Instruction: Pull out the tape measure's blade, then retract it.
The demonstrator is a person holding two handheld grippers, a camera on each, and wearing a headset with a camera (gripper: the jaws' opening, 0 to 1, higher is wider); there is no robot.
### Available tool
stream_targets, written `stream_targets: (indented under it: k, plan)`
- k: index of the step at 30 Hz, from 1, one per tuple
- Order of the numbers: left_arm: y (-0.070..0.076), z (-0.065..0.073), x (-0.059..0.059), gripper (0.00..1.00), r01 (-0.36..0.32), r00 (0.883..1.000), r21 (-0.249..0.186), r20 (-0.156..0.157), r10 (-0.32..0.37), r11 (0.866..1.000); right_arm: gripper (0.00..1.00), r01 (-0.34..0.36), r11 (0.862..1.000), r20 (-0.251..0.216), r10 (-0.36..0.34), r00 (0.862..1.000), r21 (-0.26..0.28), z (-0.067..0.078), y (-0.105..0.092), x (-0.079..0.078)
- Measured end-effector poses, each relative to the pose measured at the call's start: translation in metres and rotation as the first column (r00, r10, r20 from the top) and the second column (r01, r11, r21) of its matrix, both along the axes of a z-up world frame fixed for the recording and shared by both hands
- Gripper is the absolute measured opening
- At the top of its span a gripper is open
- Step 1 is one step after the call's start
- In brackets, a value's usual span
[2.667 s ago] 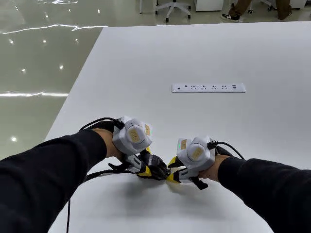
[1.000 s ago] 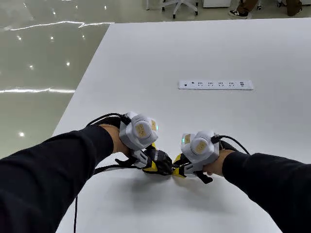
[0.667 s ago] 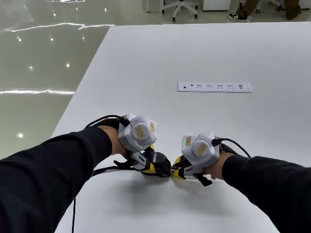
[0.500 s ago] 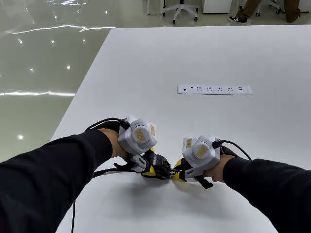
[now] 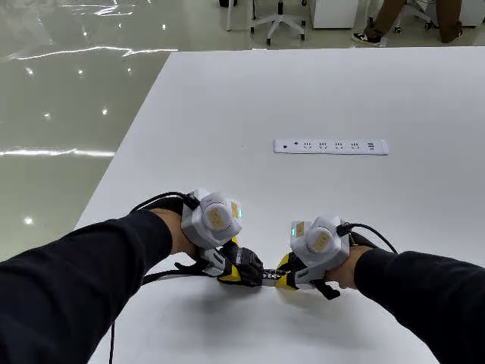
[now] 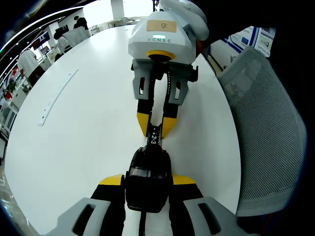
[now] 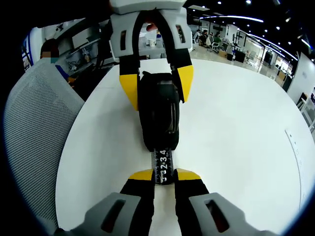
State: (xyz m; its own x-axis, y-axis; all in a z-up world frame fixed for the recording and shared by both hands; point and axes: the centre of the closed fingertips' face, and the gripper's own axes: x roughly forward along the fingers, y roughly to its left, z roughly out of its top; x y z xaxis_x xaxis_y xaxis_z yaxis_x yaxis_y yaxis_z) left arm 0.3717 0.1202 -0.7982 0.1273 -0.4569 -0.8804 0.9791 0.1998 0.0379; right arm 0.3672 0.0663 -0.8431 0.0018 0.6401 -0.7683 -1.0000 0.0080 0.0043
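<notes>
A black tape measure [image 5: 244, 267] lies low over the white table [image 5: 318, 91] near its front edge. My left gripper [image 5: 235, 270] is shut on its case [image 6: 147, 177], a yellow-tipped jaw on each side. A short piece of numbered blade [image 7: 162, 167] sticks out of the case [image 7: 157, 115]. My right gripper [image 7: 164, 175] is shut on the blade's end. In the left gripper view the right gripper [image 6: 155, 129] pinches the blade [image 6: 153, 139] just beyond the case. In the head view the right gripper [image 5: 283, 279] sits close to the right of the tape measure.
A white power strip [image 5: 331, 146] lies mid-table, well beyond the grippers. A grey mesh chair [image 6: 261, 123] stands by the table's near edge. Black cables [image 5: 163, 274] trail from the left gripper. The table's left edge [image 5: 114, 159] drops to a glossy floor.
The head camera has shifted a little. My right gripper has drawn slightly rightward from the case, so a bit more blade shows. Both stay shut.
</notes>
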Motion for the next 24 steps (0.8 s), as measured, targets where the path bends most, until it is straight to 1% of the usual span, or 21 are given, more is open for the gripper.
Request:
stream_targets:
  k: [8,19,24]
  plan:
    - [0.000,0.000,0.001,0.30,-0.008,1.000,-0.005,-0.005,0.008,1.000,0.10,-0.001,1.000,0.007,0.001,1.000,-0.001,0.001,-0.004,0.001]
    - [-0.001,-0.001,0.001,0.30,-0.011,1.000,-0.005,-0.004,0.011,1.000,0.10,0.004,1.000,0.005,-0.004,1.000,0.007,0.002,-0.011,0.002]
    - [0.000,-0.001,0.001,0.30,-0.014,1.000,-0.008,-0.004,0.014,1.000,0.10,0.000,1.000,0.011,0.000,1.000,0.005,0.003,-0.014,0.002]
